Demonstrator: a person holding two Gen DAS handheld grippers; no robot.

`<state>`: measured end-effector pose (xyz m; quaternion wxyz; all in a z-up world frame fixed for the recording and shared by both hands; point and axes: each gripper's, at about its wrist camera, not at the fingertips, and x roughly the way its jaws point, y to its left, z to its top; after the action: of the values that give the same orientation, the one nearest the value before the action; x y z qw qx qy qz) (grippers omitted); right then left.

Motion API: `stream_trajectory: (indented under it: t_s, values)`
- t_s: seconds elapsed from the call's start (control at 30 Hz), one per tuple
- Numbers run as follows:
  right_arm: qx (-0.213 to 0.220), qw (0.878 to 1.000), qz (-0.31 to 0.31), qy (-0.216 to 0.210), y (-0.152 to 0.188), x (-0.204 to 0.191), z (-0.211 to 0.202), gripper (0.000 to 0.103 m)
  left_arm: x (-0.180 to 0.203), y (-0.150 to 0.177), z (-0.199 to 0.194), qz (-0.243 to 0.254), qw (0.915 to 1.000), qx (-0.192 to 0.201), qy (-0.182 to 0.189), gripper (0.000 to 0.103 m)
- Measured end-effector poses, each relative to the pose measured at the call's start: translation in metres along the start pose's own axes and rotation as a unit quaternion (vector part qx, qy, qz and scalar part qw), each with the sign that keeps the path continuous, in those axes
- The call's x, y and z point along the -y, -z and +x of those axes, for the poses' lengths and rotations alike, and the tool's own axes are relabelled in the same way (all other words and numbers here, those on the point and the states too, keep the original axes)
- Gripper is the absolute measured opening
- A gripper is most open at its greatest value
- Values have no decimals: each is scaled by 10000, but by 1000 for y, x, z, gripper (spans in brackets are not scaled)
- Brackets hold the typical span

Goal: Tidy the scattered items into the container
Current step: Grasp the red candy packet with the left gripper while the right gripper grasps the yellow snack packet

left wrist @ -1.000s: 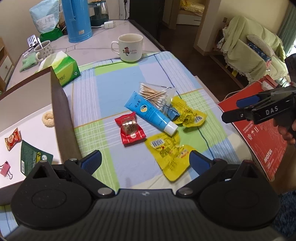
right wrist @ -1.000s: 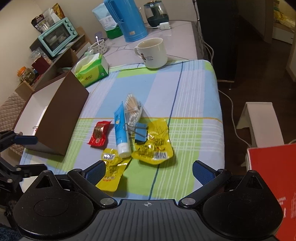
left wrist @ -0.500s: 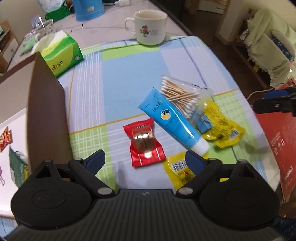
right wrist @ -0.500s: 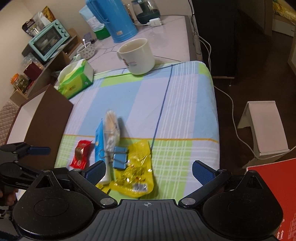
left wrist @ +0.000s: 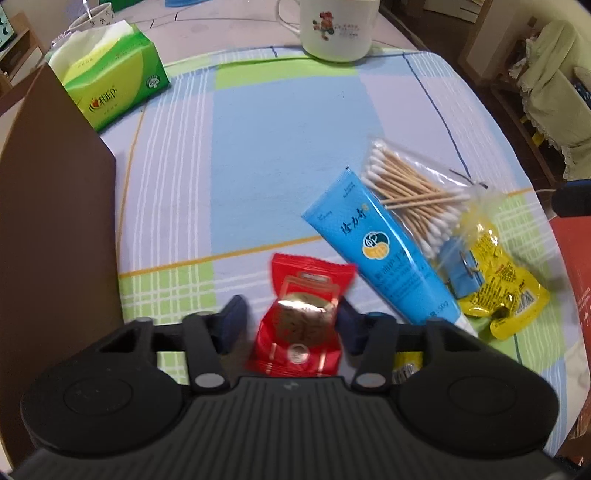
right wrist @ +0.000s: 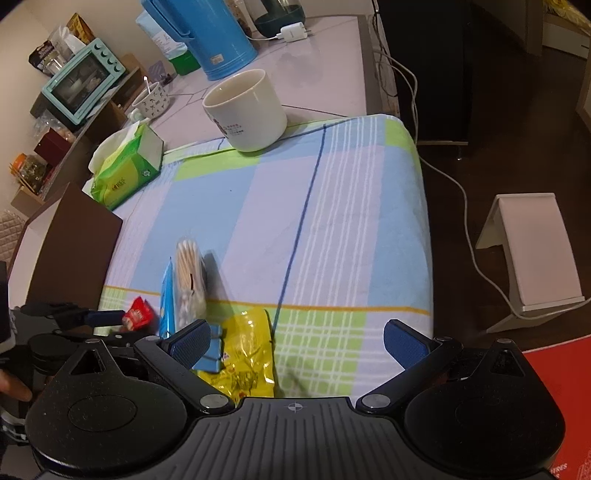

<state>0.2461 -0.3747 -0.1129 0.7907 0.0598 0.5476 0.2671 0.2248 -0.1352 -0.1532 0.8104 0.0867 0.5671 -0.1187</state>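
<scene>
A red snack packet (left wrist: 303,317) lies on the checked cloth between the fingers of my left gripper (left wrist: 290,321). The jaws stand narrowed around it; a small gap shows at the left pad. The brown box (left wrist: 55,221) stands to the left. A blue tube (left wrist: 380,251), a bag of cotton swabs (left wrist: 410,195), a blue binder clip (left wrist: 461,269) and a yellow packet (left wrist: 498,280) lie to the right. My right gripper (right wrist: 299,341) hangs open just above the yellow packet (right wrist: 247,354) and the clip (right wrist: 212,354).
A white mug (left wrist: 336,26) and a green tissue pack (left wrist: 110,77) stand at the far end of the cloth. A blue jug (right wrist: 214,40) is behind them. The table's right edge drops to a white stool (right wrist: 535,254) and a red box (right wrist: 554,387).
My left gripper has come down and forward onto the red packet and its jaws have narrowed. The right gripper has moved forward over the yellow packet and stays open.
</scene>
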Motion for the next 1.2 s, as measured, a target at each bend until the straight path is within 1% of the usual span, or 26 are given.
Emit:
stream_trajectory:
  t_s: [0.1, 0.23, 0.27, 0.3, 0.33, 0.5, 0.57, 0.67, 0.73, 0.77, 0.87, 0.93, 1.1, 1.2]
  values:
    - [-164, 9998, -58, -65, 7, -5, 9, 102, -5, 1, -3, -54, 10000, -15, 66, 36]
    - [-418, 9989, -157, -125, 20, -14, 22, 102, -7, 4, -7, -60, 10000, -11, 64, 36]
    - [-482, 9986, -182, -139, 23, -16, 25, 97, -6, 5, -8, -61, 9999, 3, 81, 36]
    - [-545, 9982, -206, -154, 26, -18, 28, 83, -6, 5, -10, -54, 9999, 19, 96, 36]
    - [-609, 9977, -231, -169, 29, -20, 32, 81, -5, 6, -12, -36, 9999, 31, 106, 36]
    - [-668, 9960, -592, -11, 39, -39, 38, 81, -2, 6, -21, 46, 9999, 140, 88, 36]
    - [-644, 9936, -901, 233, 43, -51, 42, 80, -2, 7, -25, 48, 9998, 180, 87, 36]
    - [-519, 9841, -1595, 590, 54, -75, 49, 76, -2, 11, -31, 52, 9997, 238, 76, 36]
    - [-392, 9753, -2018, 813, 63, -86, 52, 64, -2, 14, -35, 51, 9996, 268, 86, 36]
    - [-392, 9755, -2004, 815, 64, -86, 52, 55, -2, 15, -37, 50, 9995, 283, 91, 36]
    - [-395, 9765, -1953, 824, 68, -86, 50, 53, -1, 21, -43, 53, 9994, 331, 108, 36]
    - [-346, 9755, -1963, 936, 72, -83, 42, 52, -1, 24, -50, 77, 9991, 392, 125, 36]
    - [4, 9727, -1958, 1249, 78, -85, 13, 51, -1, 32, -65, 134, 9983, 541, 177, 36]
    - [249, 9731, -1892, 1293, 79, -91, -5, 51, 1, 36, -75, 201, 9975, 646, 218, 36]
